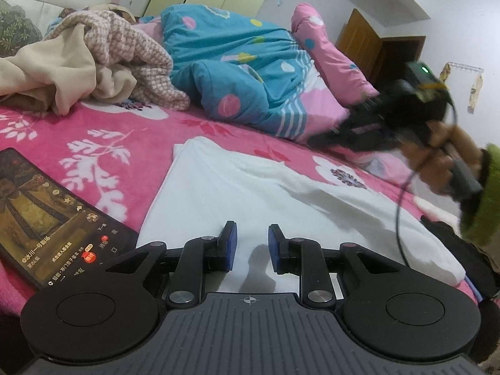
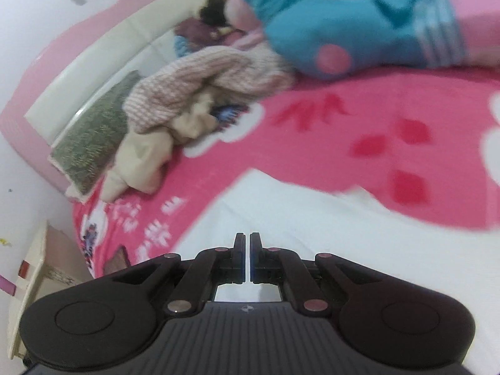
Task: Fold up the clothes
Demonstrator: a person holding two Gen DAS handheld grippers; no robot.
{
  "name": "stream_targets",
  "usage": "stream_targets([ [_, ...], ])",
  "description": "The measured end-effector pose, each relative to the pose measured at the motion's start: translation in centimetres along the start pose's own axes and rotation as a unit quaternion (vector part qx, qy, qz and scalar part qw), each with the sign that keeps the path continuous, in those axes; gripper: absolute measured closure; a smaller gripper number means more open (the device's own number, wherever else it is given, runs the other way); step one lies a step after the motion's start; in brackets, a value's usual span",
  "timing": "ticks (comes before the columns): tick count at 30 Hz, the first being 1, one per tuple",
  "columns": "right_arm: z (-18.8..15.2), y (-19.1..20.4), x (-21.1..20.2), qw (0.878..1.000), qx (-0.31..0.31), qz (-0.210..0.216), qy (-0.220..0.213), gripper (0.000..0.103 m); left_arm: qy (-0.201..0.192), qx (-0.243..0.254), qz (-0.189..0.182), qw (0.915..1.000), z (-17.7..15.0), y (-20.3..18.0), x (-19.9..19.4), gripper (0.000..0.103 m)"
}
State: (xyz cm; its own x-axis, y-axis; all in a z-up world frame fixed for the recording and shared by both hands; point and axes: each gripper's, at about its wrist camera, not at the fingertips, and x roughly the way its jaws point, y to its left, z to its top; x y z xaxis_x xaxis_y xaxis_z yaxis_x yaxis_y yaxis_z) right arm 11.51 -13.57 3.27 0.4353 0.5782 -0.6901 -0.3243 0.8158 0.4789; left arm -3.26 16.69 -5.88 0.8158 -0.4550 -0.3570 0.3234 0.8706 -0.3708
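A white garment (image 1: 250, 187) lies spread flat on the pink flowered bedspread (image 1: 93, 131). My left gripper (image 1: 252, 239) hovers low over the garment's near edge, its blue pads (image 1: 231, 243) apart with nothing between them. My right gripper (image 1: 318, 140), blurred, is in a hand with a green sleeve (image 1: 484, 193) above the garment's far right side. In the right wrist view the white garment (image 2: 328, 234) fills the lower middle. There the right gripper (image 2: 249, 245) is above it, shut and holding nothing.
A phone (image 1: 53, 215) with a lit screen lies on the bed left of the garment. A heap of beige and checked clothes (image 1: 103, 68) and a blue quilt (image 1: 243, 72) lie further back. A bedside cabinet (image 2: 34, 281) stands beside the bed.
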Motion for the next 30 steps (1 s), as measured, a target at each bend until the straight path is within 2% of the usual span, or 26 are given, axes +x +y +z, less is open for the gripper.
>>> stream_targets([
  [4,-1.7,-3.2,0.5,0.997,0.05,-0.009,0.051,0.101,0.0,0.009,0.005,1.0,-0.1,-0.3,0.0,0.08],
  [6,-1.8,-5.1,1.7,0.996,0.063,-0.043,0.047,0.102,0.0,0.014,0.008,0.9999,-0.1,-0.4,0.0,0.08],
  [7,-1.5,-6.4,2.2,0.995,0.075,-0.062,0.032,0.102,0.0,0.014,0.009,0.9999,-0.1,-0.5,0.0,0.08],
  [10,-0.4,-10.5,1.4,0.982,0.167,-0.071,-0.05,0.101,0.002,0.015,0.012,0.9998,-0.2,-0.5,0.0,0.08],
  [11,-0.2,-10.8,0.8,0.979,0.177,-0.075,-0.067,0.101,0.003,0.015,0.013,0.9998,-0.2,-0.6,0.0,0.08],
  [14,-0.9,-10.3,-2.3,0.981,0.171,-0.019,-0.087,0.101,0.005,0.016,0.015,0.9997,-0.2,-0.6,-0.1,0.08],
  [16,-2.1,-9.4,-4.1,0.986,0.15,0.018,-0.064,0.101,0.006,0.017,0.017,0.9997,-0.2,-0.7,-0.1,0.08],
  [18,-3.5,-8.7,-4.3,0.991,0.128,0.036,-0.013,0.101,0.008,0.018,0.019,0.9996,-0.2,-0.8,-0.1,0.08],
  [20,-4.8,-8.8,-3.2,0.992,0.118,0.03,0.037,0.1,0.009,0.018,0.021,0.9996,-0.2,-0.8,-0.1,0.08],
  [21,-5.2,-9.5,-2.6,0.992,0.12,0.009,0.049,0.101,0.009,0.019,0.021,0.9996,-0.2,-0.8,-0.2,0.08],
  [24,-4.5,-12.9,-2.0,0.989,0.149,-0.02,-0.001,0.103,0.011,0.021,0.024,0.9994,-0.3,-0.9,-0.2,0.08],
  [27,-3.2,-15.2,-3.2,0.979,0.182,-0.064,-0.073,0.103,0.01,0.024,0.026,0.9993,-0.3,-1.0,-0.3,0.08],
  [30,-3.0,-14.3,-5.4,0.973,0.152,-0.126,-0.116,0.1,0.01,0.022,0.023,0.9994,-0.3,-0.9,-0.3,0.079],
])
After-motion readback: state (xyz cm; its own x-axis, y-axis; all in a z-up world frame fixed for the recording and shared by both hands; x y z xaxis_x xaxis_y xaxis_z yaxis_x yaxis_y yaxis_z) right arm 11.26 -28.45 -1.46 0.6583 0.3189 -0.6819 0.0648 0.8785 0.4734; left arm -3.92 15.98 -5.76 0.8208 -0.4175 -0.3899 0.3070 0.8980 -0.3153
